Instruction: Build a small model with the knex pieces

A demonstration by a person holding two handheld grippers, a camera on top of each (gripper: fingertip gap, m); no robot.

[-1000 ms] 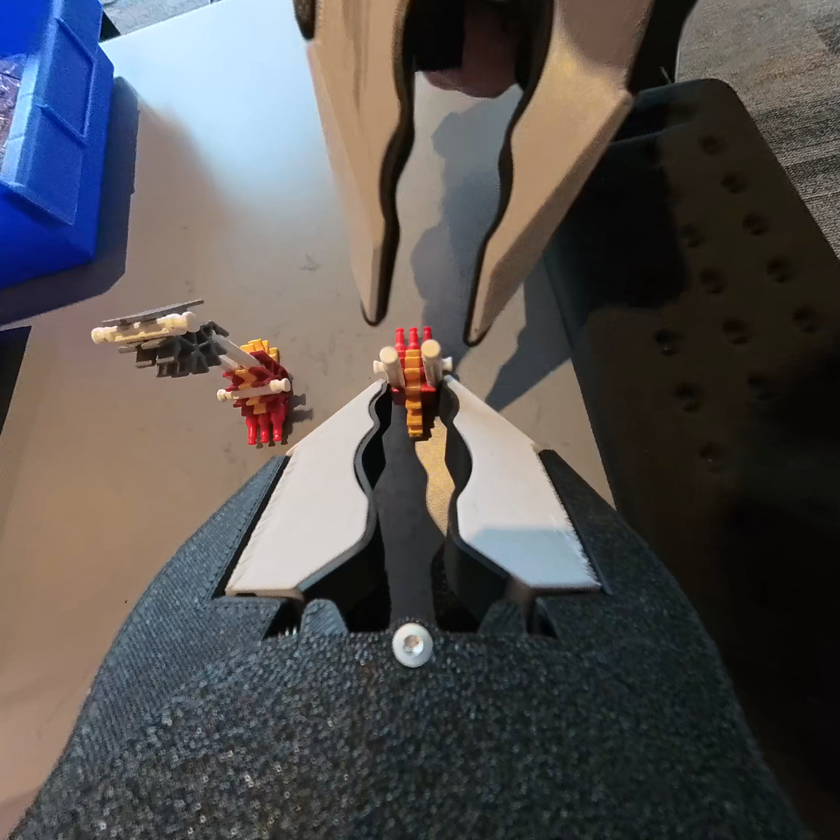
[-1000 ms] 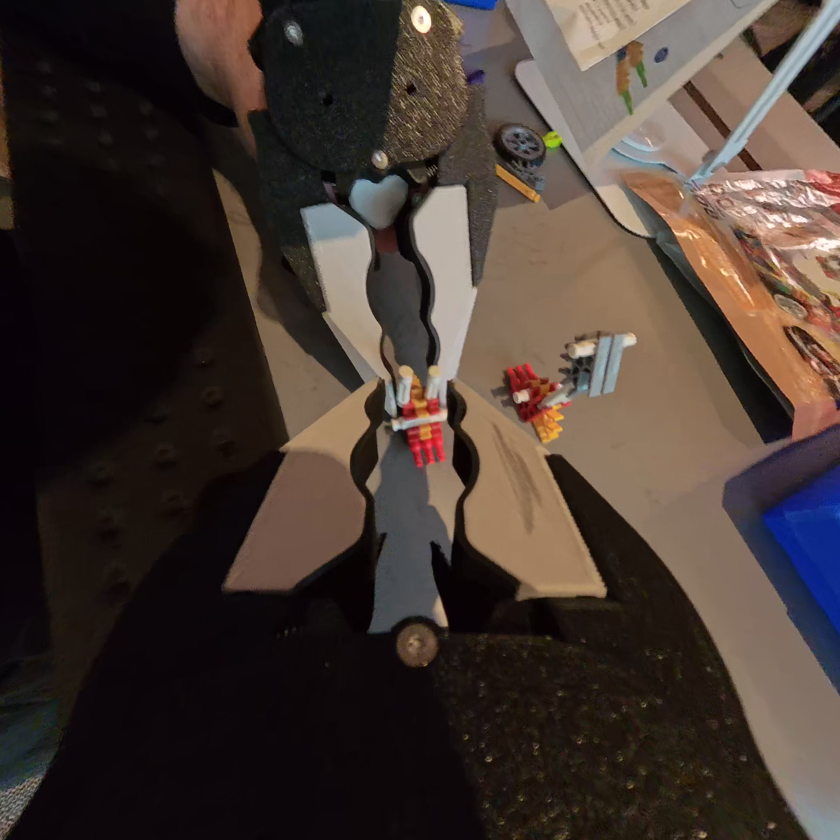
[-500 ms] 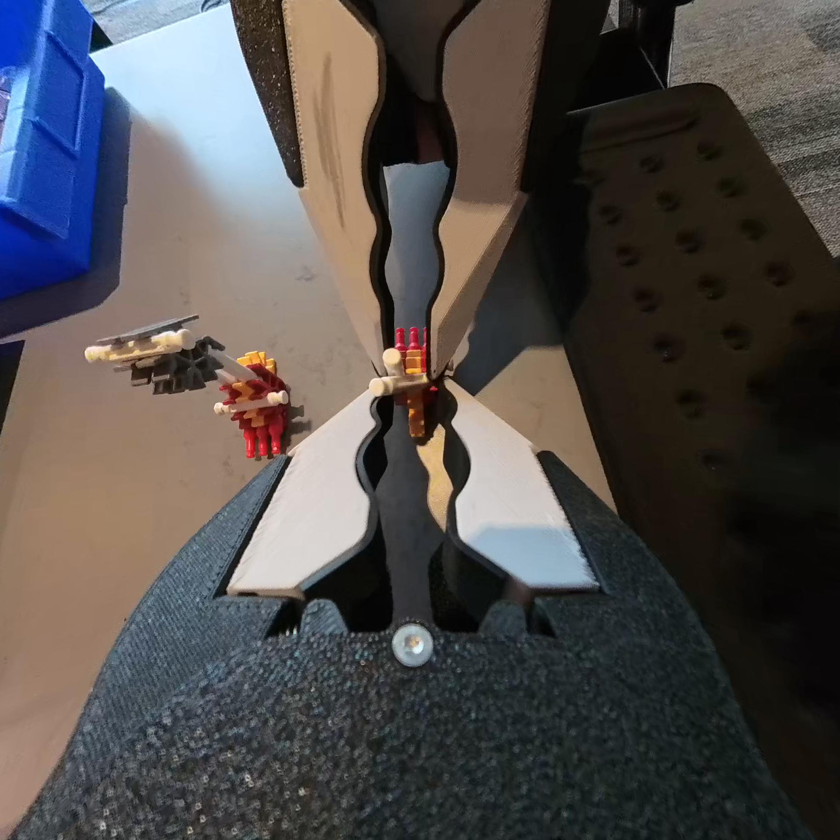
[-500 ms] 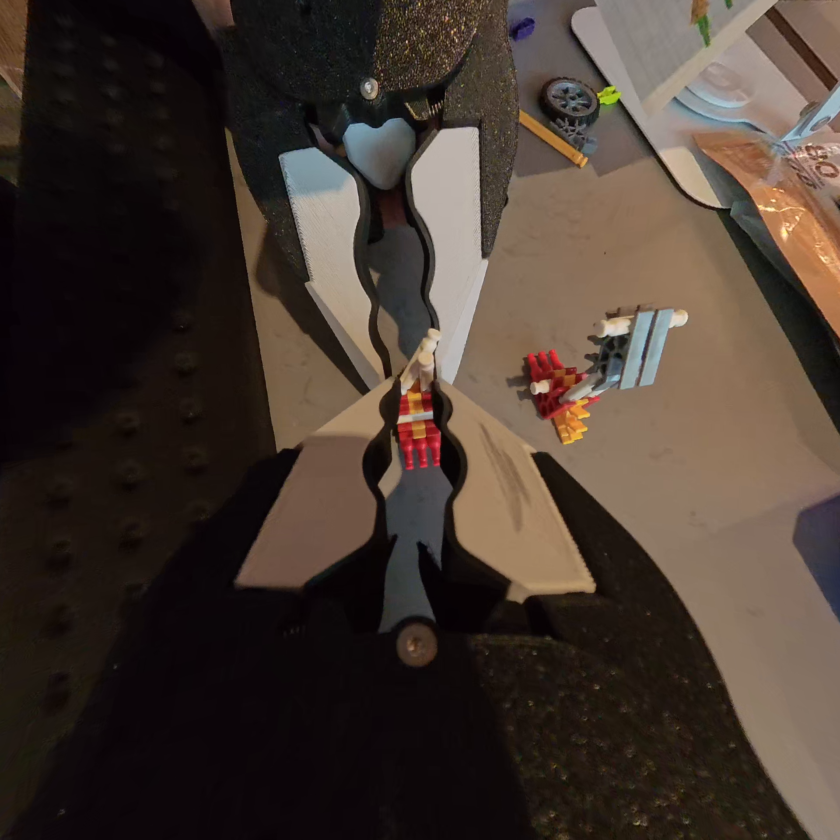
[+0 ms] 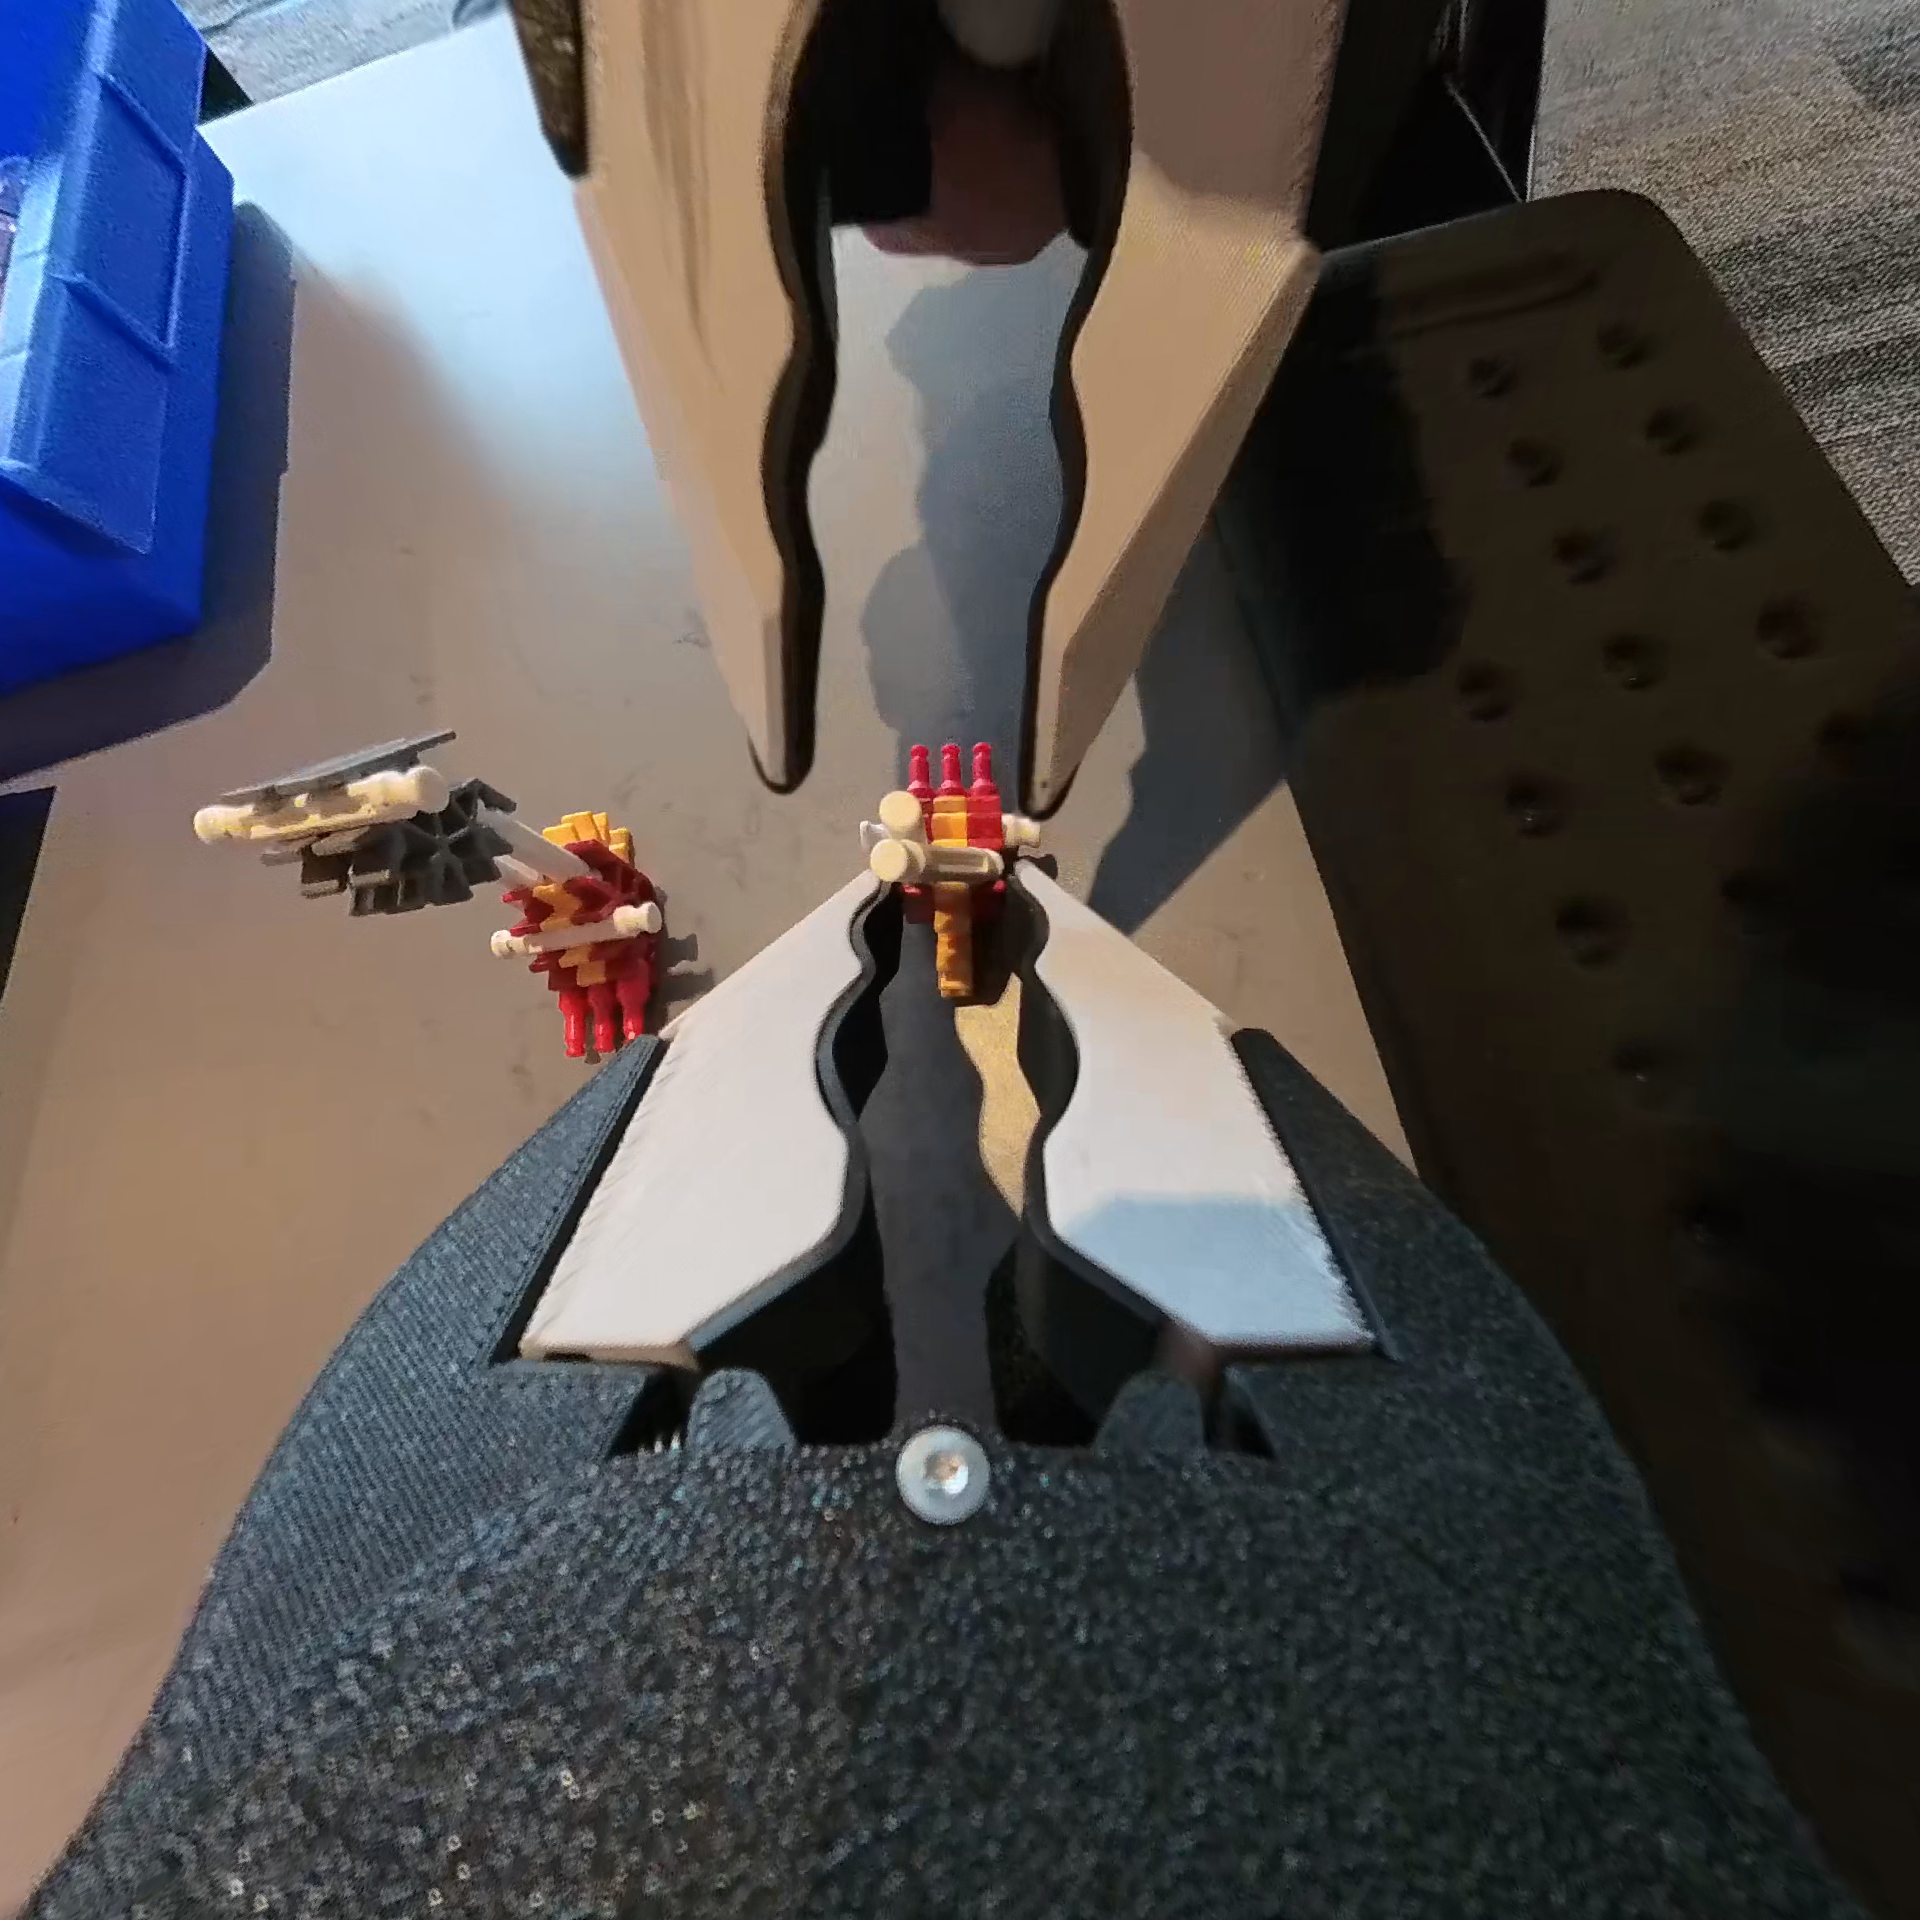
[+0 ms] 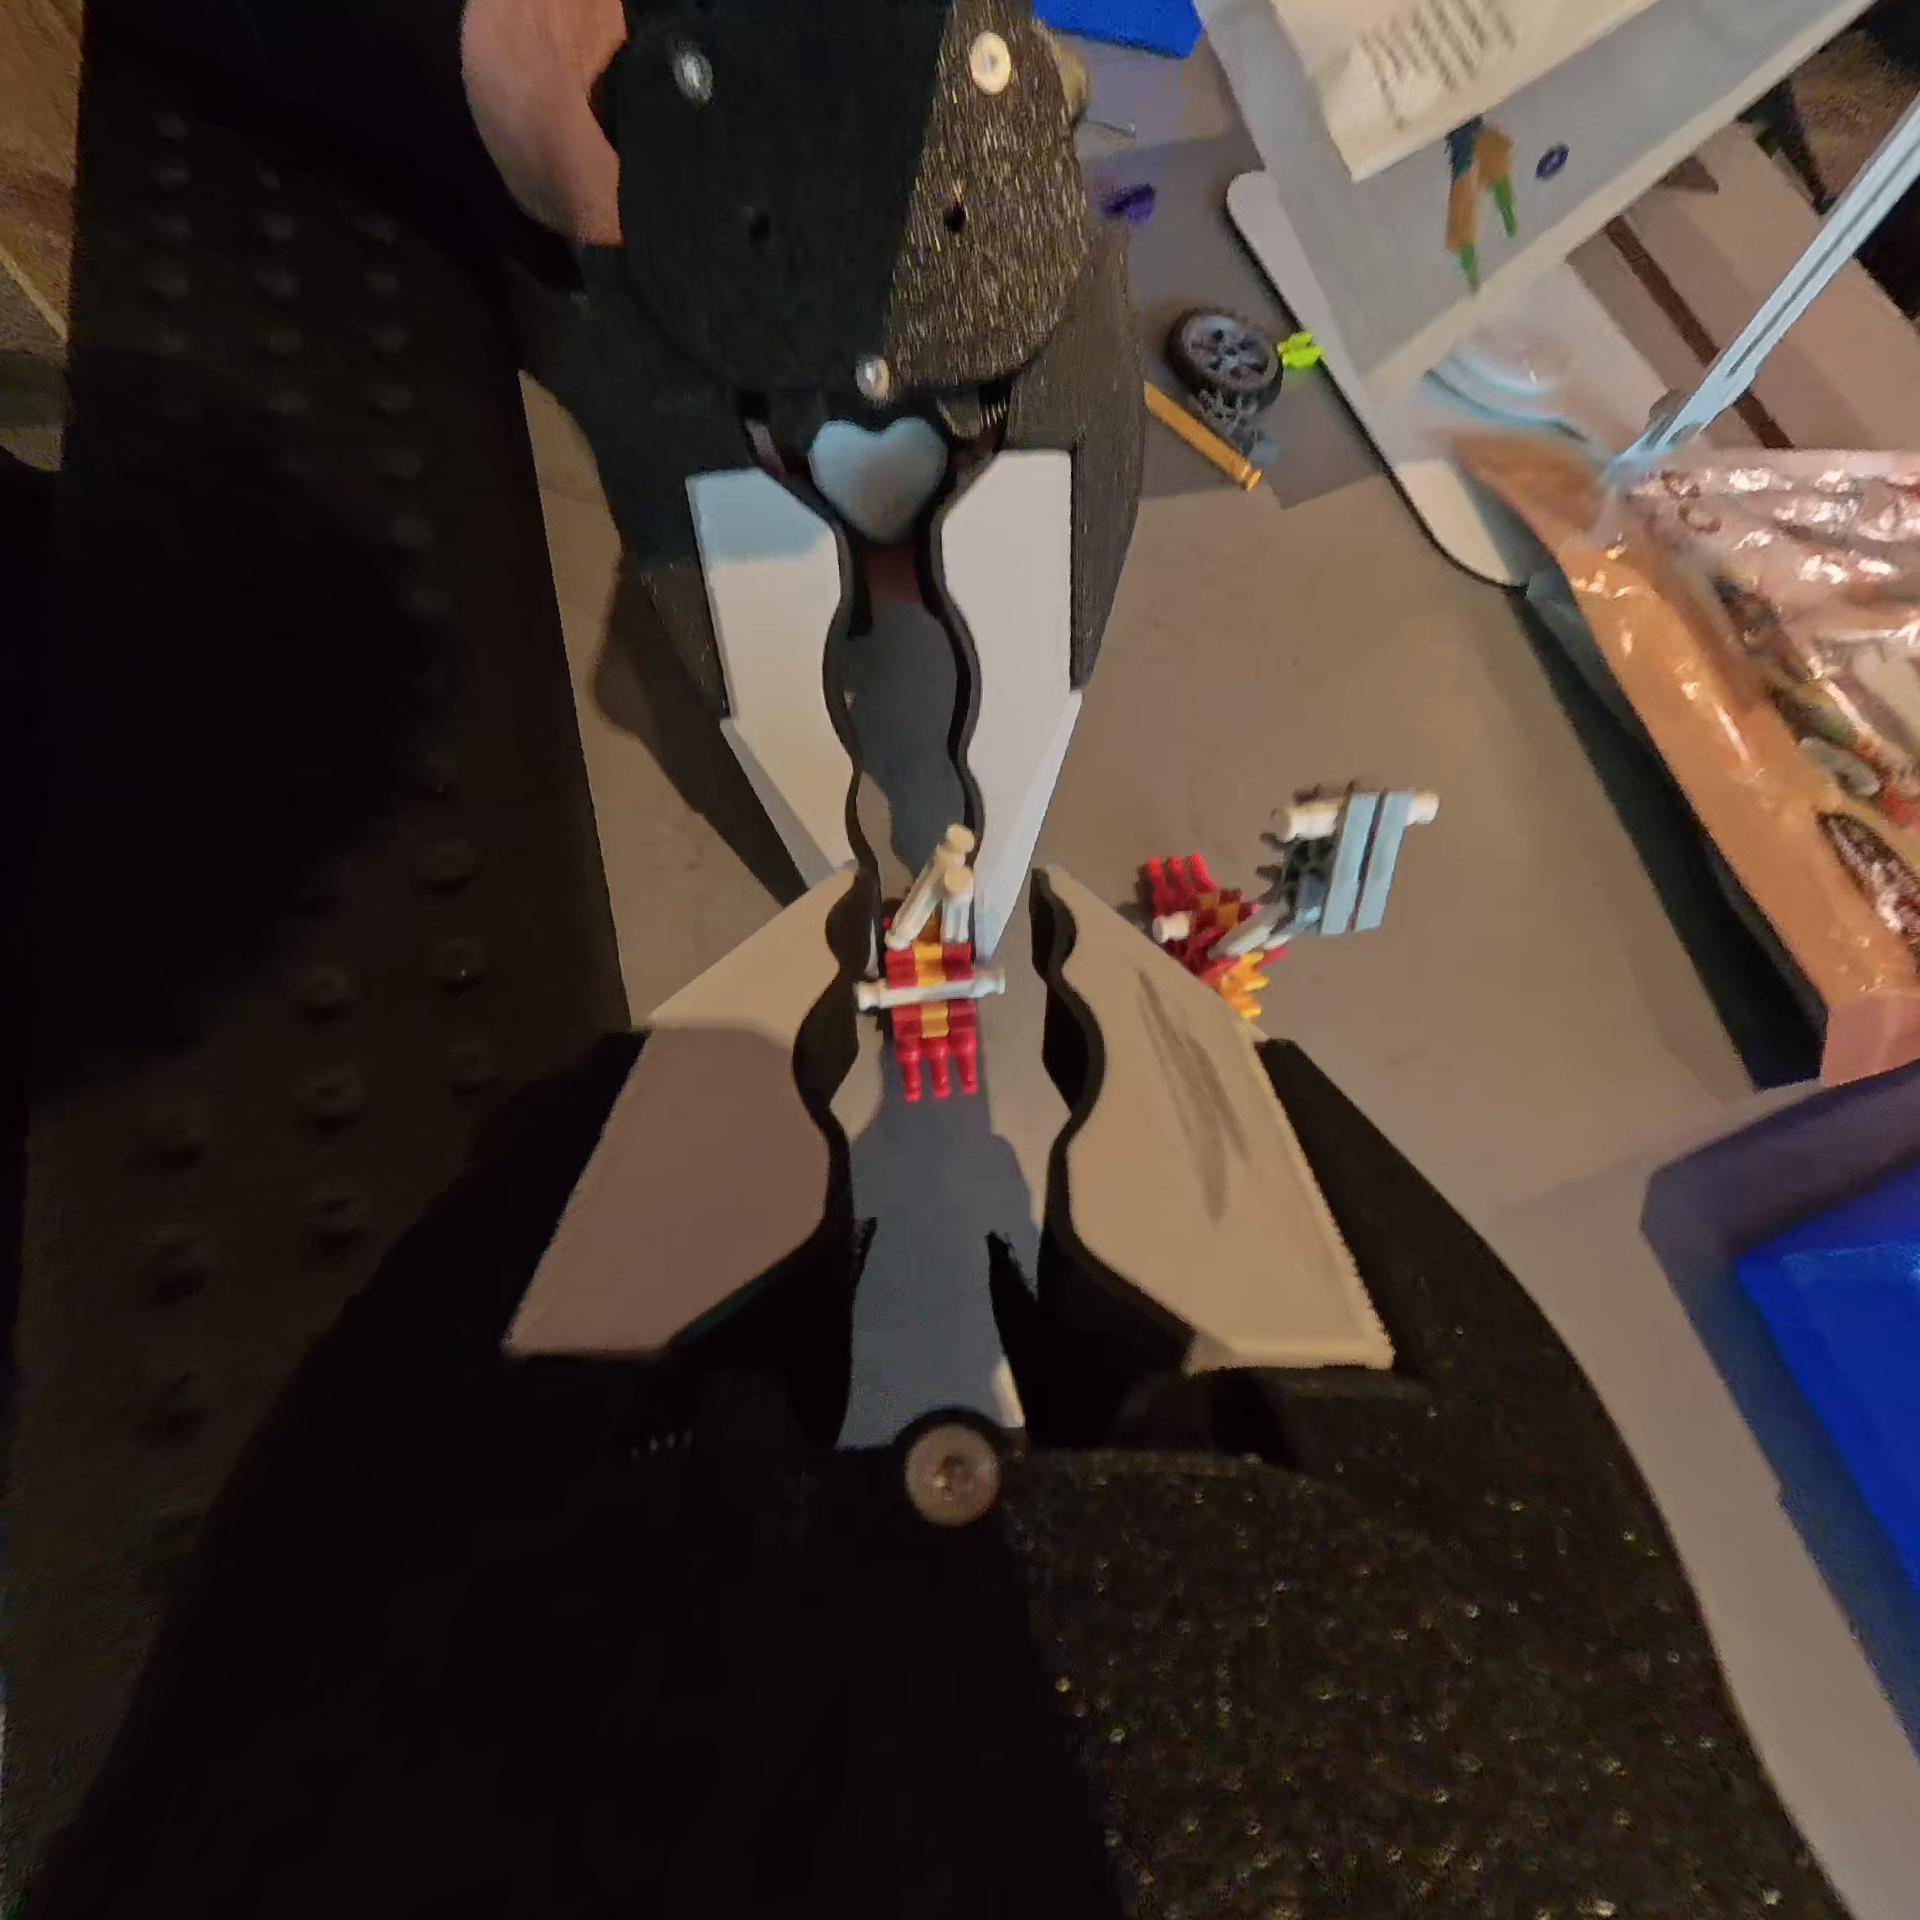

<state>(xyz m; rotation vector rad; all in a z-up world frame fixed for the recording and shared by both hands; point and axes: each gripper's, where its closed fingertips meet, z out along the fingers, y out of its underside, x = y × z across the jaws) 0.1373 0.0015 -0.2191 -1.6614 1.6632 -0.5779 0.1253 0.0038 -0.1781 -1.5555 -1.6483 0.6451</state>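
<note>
1. The left gripper had its fingers closed on a small red, orange and white brick assembly, pinched at the tips just above the grey desk.
2. The right gripper faced it head-on with its fingers spread apart, their tips on either side of the assembly's red end; whether they touched it could not be told.
3. In the right wrist view the assembly's white pegs pointed up toward the left gripper's fingers.
4. A second, larger brick cluster of grey, white, red and orange lay on the desk well to the side.
5. Farther off sat a blue bin, a black perforated chair seat, a small wheel and a crinkled plastic bag.
</note>
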